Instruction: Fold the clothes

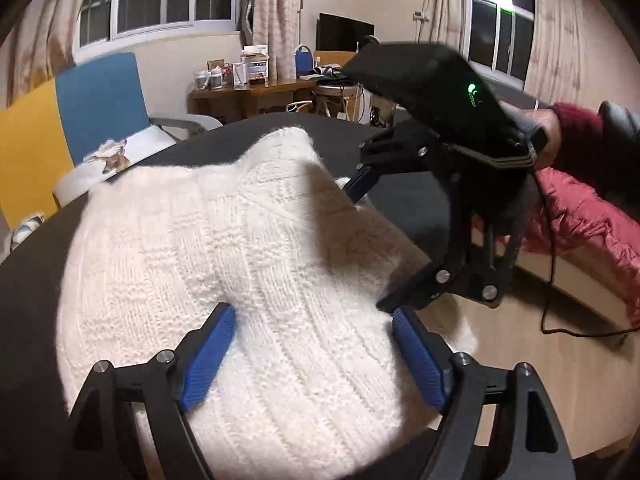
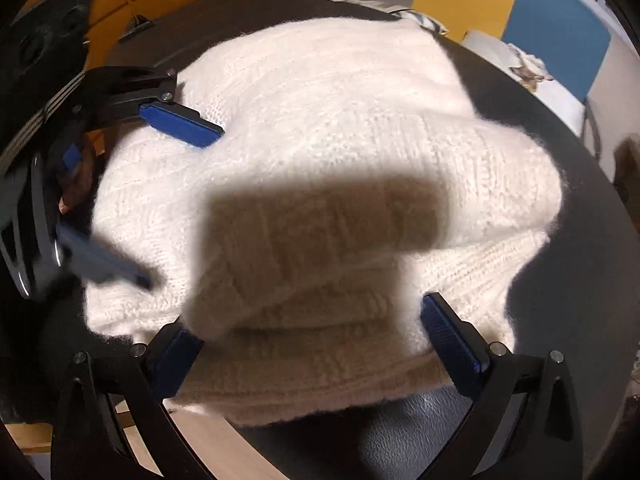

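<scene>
In the left wrist view the left gripper [image 1: 312,352] is hanging low over the near edge of a white knit sweater [image 1: 224,264], its blue pads spread wide and closing on nothing, with the knit running between them and away toward the far rim of the dark round table [image 1: 32,280]. The sweater is lying in a thick, bunched mound whose longer run is heading away from this gripper, toward a blue chair [image 1: 100,96]. The right gripper [image 1: 372,240] is reaching in from the right, jaws parted, one pad touching the sweater's right edge near the far end. A hand [image 1: 544,136] in a red sleeve is holding it; behind are a desk [image 1: 248,96], curtained windows and a red quilt [image 1: 580,216]. In the right wrist view the right gripper [image 2: 316,344] is hovering with pads wide apart either side of the mound's near edge, which is overhanging the table [image 2: 580,240] rim slightly, and a doubled layer is showing there. The left gripper [image 2: 160,204] is coming in from the left, also agape. Both are about equally near, at adjoining sides. Whether this bundle is mid-fold or nearly done, I cannot judge.
</scene>
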Demonstrator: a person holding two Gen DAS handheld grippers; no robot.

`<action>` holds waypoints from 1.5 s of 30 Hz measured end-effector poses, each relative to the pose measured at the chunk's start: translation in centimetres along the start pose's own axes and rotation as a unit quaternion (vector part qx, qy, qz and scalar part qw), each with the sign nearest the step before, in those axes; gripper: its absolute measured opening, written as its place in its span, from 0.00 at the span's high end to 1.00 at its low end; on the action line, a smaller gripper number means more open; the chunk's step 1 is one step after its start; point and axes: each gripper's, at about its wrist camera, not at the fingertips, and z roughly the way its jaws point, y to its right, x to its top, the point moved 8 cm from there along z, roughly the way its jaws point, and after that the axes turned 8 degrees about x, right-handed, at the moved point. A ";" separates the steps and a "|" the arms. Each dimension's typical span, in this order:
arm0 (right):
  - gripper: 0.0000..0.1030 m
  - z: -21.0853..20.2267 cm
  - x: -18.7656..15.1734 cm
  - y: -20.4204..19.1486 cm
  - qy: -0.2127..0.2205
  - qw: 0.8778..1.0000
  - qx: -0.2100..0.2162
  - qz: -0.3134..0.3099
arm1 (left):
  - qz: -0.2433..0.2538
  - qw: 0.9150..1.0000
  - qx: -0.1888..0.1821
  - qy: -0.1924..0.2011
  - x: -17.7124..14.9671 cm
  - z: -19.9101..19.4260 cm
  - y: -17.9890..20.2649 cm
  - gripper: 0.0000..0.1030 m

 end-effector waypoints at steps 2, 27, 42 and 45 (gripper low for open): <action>0.00 -0.9 -0.1 0.4 -0.004 1.000 -0.015 0.003 | -0.053 0.997 -0.049 0.003 0.8 -1.5 -0.9 0.22; 0.00 -0.7 -0.5 0.8 0.017 0.999 -0.046 0.004 | -0.053 0.997 -0.055 0.004 -2.0 -4.1 -3.5 0.25; 0.00 1.9 3.6 6.9 0.062 0.996 -0.045 0.048 | -0.165 0.984 -0.071 -0.005 -1.5 -1.7 -11.3 0.27; 0.00 0.4 4.5 8.0 0.062 0.996 -0.031 0.049 | -0.185 0.980 -0.067 0.021 1.7 -2.0 -14.9 0.27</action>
